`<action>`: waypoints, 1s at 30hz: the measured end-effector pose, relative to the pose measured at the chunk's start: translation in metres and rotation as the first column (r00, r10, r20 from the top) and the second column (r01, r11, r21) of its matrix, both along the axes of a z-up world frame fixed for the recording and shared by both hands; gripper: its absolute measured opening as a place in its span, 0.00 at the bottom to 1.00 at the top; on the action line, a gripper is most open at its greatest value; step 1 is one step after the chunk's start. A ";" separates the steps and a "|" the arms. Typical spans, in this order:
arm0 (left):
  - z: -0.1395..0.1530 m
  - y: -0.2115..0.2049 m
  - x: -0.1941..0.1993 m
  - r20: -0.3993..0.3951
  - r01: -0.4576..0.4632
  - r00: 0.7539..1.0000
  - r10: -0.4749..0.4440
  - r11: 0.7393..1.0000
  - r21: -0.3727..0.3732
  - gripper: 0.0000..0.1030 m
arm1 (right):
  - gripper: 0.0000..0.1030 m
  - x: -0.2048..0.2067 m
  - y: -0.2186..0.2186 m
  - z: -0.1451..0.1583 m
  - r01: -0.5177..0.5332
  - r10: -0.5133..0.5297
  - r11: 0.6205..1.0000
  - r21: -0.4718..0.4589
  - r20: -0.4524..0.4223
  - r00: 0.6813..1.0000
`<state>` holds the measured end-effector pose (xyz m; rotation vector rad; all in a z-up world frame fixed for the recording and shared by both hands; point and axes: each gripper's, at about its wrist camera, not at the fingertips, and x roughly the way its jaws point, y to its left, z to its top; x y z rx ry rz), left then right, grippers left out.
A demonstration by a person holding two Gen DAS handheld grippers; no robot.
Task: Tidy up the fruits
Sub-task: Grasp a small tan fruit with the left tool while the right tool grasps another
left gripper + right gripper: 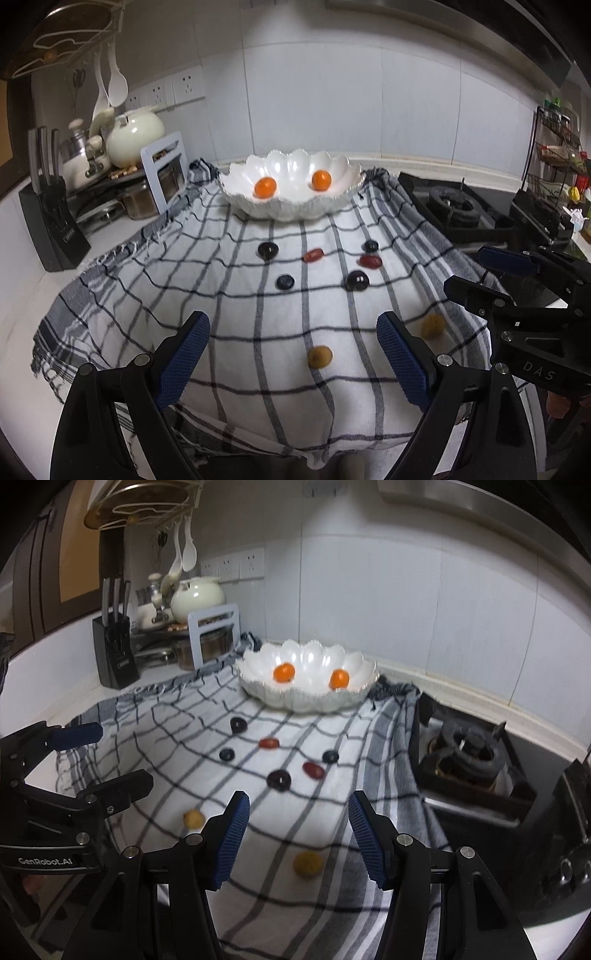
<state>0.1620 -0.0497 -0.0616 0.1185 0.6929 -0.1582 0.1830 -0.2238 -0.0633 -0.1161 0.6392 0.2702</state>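
A white scalloped bowl stands at the far end of a checked cloth and holds two orange fruits. On the cloth lie several dark berries, two red fruits and two yellow-brown fruits. My left gripper hovers open over the near cloth, one yellow-brown fruit below between its fingers, untouched. To its right, my right gripper is also open, above the other yellow-brown fruit. Each gripper shows in the other's view.
A knife block, a cream pot and a rack of cookware stand on the left of the counter. A gas burner adjoins the cloth on the right, with a spice rack beyond. Tiled wall runs behind the bowl.
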 end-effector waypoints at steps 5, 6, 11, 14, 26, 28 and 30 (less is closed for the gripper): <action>-0.017 -0.003 0.001 -0.037 0.005 0.999 -0.005 1.000 0.002 0.84 | 0.55 0.000 -0.001 -0.014 0.000 0.000 1.000 -0.011 -0.032 0.999; -0.021 -0.004 0.002 -0.047 0.007 0.999 -0.007 1.000 0.003 0.81 | 0.55 -0.001 0.000 -0.017 0.000 -0.001 1.000 -0.020 -0.033 0.999; -0.035 -0.008 0.005 -0.088 0.022 0.996 -0.022 1.000 -0.004 0.72 | 0.52 0.001 -0.002 -0.031 -0.003 0.002 1.000 -0.020 -0.070 0.998; -0.041 -0.011 0.006 -0.100 0.025 0.995 -0.026 1.000 -0.007 0.69 | 0.50 0.003 -0.003 -0.038 -0.003 0.001 1.000 -0.025 -0.089 0.996; -0.062 -0.016 0.018 -0.138 0.024 0.990 -0.026 1.000 -0.019 0.54 | 0.40 0.012 -0.007 -0.059 0.004 -0.009 0.999 -0.041 -0.130 0.991; -0.065 -0.016 0.020 -0.145 0.024 0.989 -0.026 1.000 -0.021 0.50 | 0.40 0.013 -0.007 -0.061 0.006 -0.011 0.999 -0.041 -0.132 0.991; -0.068 -0.016 0.022 -0.153 0.023 0.988 -0.026 0.999 -0.023 0.45 | 0.40 0.014 -0.007 -0.064 0.010 -0.015 0.999 -0.042 -0.138 0.990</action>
